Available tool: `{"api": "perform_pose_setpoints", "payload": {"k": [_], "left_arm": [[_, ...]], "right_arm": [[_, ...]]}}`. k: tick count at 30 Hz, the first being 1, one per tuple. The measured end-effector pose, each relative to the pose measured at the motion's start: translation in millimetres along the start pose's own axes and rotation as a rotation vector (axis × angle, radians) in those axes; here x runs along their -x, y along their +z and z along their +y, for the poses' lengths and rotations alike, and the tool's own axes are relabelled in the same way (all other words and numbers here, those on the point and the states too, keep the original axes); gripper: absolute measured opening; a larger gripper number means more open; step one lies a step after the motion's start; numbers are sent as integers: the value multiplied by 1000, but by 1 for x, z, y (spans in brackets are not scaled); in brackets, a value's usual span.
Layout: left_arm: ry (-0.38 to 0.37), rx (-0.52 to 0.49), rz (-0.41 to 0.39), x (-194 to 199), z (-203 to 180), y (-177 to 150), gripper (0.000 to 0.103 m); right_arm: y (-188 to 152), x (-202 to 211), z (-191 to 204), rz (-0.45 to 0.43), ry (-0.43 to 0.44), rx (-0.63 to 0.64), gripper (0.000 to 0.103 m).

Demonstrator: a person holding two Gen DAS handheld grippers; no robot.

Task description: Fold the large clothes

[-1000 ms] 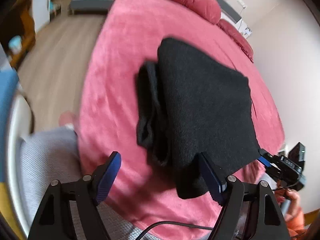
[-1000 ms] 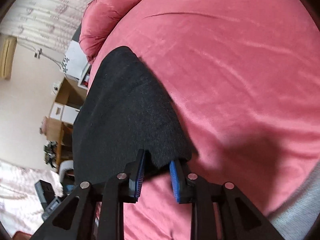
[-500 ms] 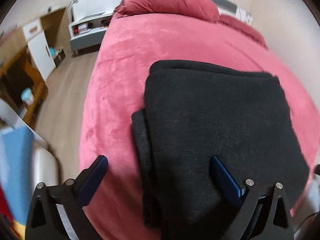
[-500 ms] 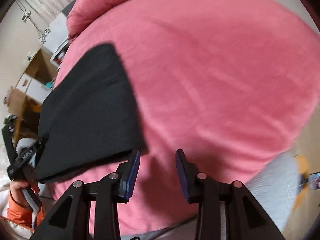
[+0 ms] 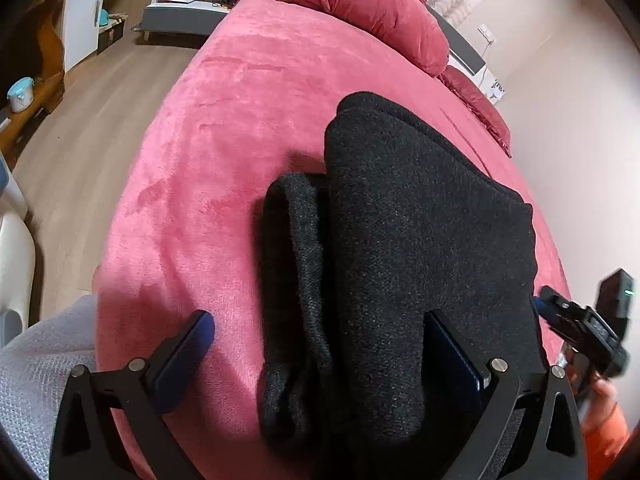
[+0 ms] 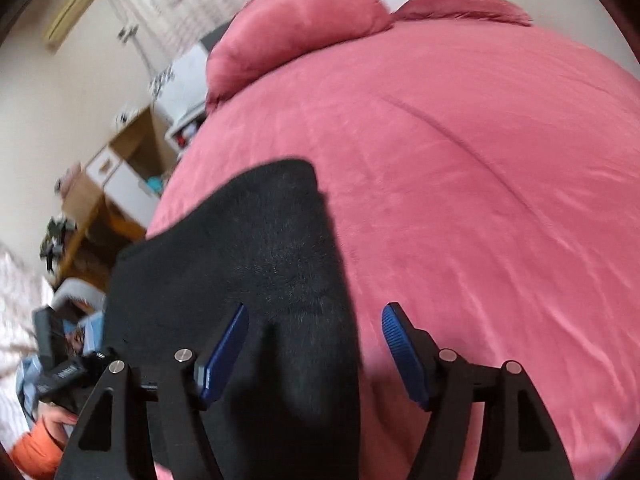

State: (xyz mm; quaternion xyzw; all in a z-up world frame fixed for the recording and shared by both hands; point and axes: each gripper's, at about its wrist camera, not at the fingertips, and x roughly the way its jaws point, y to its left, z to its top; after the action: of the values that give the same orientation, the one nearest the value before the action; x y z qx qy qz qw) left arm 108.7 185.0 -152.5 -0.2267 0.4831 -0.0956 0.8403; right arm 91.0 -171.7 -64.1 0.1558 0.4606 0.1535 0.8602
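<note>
Setting: bedroom; bed [image 5: 248,128] covered in a pink plush spread, wood floor [image 5: 100,120] off its side edge.
Garment: black knit garment [image 5: 420,240] lies folded into a thick rectangular stack on the bed, near its foot; a rolled inner layer sticks out along one long side of the stack.
Left gripper [image 5: 320,344]: fingers spread as wide as they go, straddling the near end of the stack; nothing pinched. One blue pad is over bare spread, the other over the top layer.
Right gripper [image 6: 314,340]: jaws opening, blue pads clear of the cloth; the stack's edge lies between them, ungripped.
Why so: judged a release after laying the fold down; both sets of fingers spread so the cloth stays put.
Fold quality: protruding roll makes the stack uneven; may need tucking or squaring.
Surroundings: pink pillows [image 5: 360,4] at the head, white cabinet [image 5: 192,4] beyond, grey knit fabric [image 5: 36,364] by the bed's near corner.
Obstructions: none on the spread around the stack; the grippers sit close together at the same end.
</note>
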Motion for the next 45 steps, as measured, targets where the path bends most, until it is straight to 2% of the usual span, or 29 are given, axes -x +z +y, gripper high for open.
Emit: {"api": "perform_pose_setpoints", "payload": {"k": [3,5,8,16,19,23,24,25,26,27,30,32,37,39,41,44,45], "left_arm": [[-6,2,-4,3,-1,0,103],[-4,-1,-8,2,-1,0,103],[1,-6,-13,-1,-1,2,103],[31,-43,-21,-3,-11,2,103],[26,-44,-21,-4,-11,3,103],[36,-94,-15,-10,-20,5,103],[35,-114,-12,-11,-25,6,101],[24,-145,-13,-11,-30,6,92],[27,-167,-19,-10,-35,5,89],[26,-185,-25,-9,-39,5,80],[41,-233,-53,-2,-50,4,66],[44,-251,-89,7,-56,4,57],[45,-277,-155,20,-72,10,39],[23,-283,-170,23,-82,16,38],[17,-305,-180,23,-92,25,36],[-15,-332,-217,26,-105,42,25],[-36,-350,-231,29,-111,49,25]], "right_arm": [[1,-16,-5,48,57,-30,70],[-1,-30,-11,84,128,-69,74],[-4,-35,-23,89,218,-110,74],[-2,-38,-17,156,245,-59,73],[4,-44,-21,188,279,-86,73],[7,-55,-15,216,255,-53,76],[8,-56,-11,221,244,-35,76],[8,-56,-7,223,229,-10,76],[8,-55,-3,224,214,5,75],[7,-53,2,215,185,24,73],[4,-37,24,164,121,106,53],[4,-20,39,121,72,195,33],[8,18,70,25,52,332,28],[13,33,85,-19,84,374,27],[15,40,105,-48,76,447,27],[20,49,131,-100,74,546,26],[21,52,133,-116,78,562,25]]}}
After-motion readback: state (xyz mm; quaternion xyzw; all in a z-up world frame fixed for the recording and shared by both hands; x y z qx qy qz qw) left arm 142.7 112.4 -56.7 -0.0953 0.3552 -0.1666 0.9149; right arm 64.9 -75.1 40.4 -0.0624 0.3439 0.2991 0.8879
